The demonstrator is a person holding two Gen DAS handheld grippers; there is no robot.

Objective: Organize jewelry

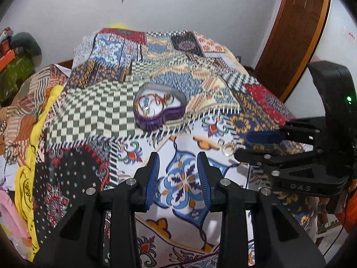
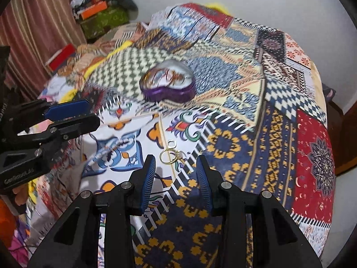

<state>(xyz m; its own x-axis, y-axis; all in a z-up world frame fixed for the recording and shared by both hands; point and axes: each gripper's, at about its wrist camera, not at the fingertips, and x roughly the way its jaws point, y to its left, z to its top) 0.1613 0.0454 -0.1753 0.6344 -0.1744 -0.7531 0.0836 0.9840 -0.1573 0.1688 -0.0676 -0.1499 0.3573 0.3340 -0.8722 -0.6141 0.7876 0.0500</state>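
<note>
A purple heart-shaped jewelry box stands open on the patterned bedspread, with thin chains lying inside; it also shows in the right wrist view. A gold ring and a small silver ring lie on the cloth just ahead of my right gripper, which is open and empty. They also show in the left wrist view, at the tip of the right gripper. My left gripper is open and empty above the white floral patch, and shows in the right wrist view.
The patchwork bedspread covers the whole bed. A yellow cloth and piled fabrics lie at the left edge. Boxes are stacked by the curtain. A wooden door stands at the right.
</note>
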